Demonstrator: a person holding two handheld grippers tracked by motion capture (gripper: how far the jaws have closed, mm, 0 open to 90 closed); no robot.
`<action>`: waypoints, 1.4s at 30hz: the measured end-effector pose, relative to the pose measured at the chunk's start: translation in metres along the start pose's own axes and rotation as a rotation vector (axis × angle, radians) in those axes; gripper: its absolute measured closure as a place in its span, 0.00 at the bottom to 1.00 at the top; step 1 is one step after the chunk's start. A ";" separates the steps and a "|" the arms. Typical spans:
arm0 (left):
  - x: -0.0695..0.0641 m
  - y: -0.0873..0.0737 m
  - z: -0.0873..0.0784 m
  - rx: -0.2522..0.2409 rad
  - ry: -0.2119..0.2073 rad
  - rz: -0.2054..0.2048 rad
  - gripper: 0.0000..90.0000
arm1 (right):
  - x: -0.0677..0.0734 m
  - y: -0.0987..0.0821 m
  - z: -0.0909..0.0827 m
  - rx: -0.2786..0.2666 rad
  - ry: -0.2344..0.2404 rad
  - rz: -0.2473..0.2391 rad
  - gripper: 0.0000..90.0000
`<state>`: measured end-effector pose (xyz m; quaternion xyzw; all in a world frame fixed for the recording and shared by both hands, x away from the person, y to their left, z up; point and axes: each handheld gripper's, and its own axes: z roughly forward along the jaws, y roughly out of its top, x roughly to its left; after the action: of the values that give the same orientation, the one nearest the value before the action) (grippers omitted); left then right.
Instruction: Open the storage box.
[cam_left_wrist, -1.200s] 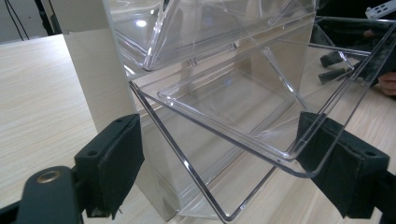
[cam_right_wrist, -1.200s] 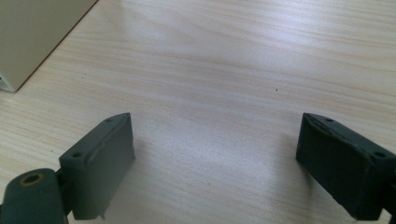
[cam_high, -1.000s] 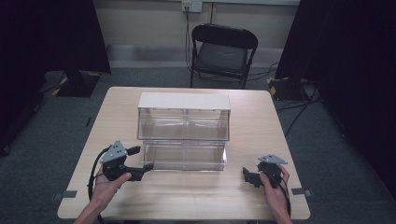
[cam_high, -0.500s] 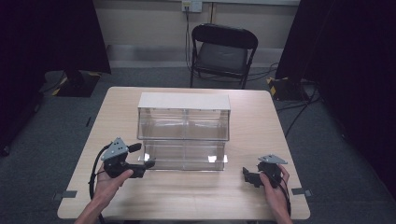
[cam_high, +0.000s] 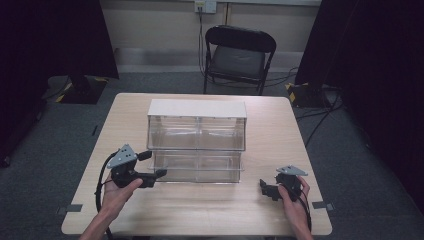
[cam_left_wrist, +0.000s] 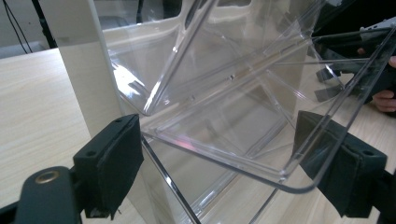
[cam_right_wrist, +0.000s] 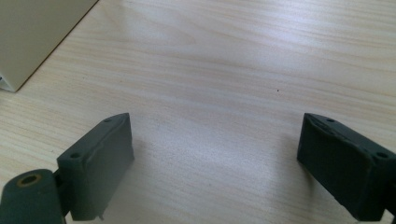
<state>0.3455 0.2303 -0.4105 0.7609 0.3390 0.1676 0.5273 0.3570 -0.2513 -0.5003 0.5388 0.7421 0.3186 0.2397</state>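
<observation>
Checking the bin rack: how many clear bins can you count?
4: two clear bins on the upper tier, two on the lower tier. None looks hidden.

Jaws wide apart over bare table (cam_right_wrist: 224, 70); cream panel (cam_right_wrist: 32, 32), perhaps bin wall.

Glossy clear plastic bin (cam_left_wrist: 224, 107) (matt black jaws) on pale wood-grain table (cam_right_wrist: 224, 70)

I'm in a lab-style recording room, not a home. Black curtains (cam_high: 50, 35) hang on both sides, grey carpet floor (cam_high: 55, 150), tape marks (cam_high: 74, 208) by my worktop (cam_high: 280, 130). Cables (cam_high: 320, 120) trail across the floor, wall socket (cam_high: 205, 6) at the back, one black folding chair (cam_high: 239, 57) opposite me.
</observation>
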 end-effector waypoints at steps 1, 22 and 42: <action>0.000 0.001 0.000 -0.002 0.004 0.001 0.17 | 0.000 0.000 0.000 0.000 0.000 0.000 0.11; 0.001 0.003 0.002 -0.004 0.006 0.000 0.17 | 0.000 0.000 0.000 0.000 0.000 0.000 0.11; 0.001 0.007 0.001 -0.015 0.017 -0.001 0.17 | 0.000 0.000 0.000 0.002 -0.001 0.001 0.10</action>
<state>0.3495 0.2288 -0.4049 0.7553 0.3427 0.1764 0.5301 0.3572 -0.2510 -0.5004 0.5395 0.7422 0.3176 0.2392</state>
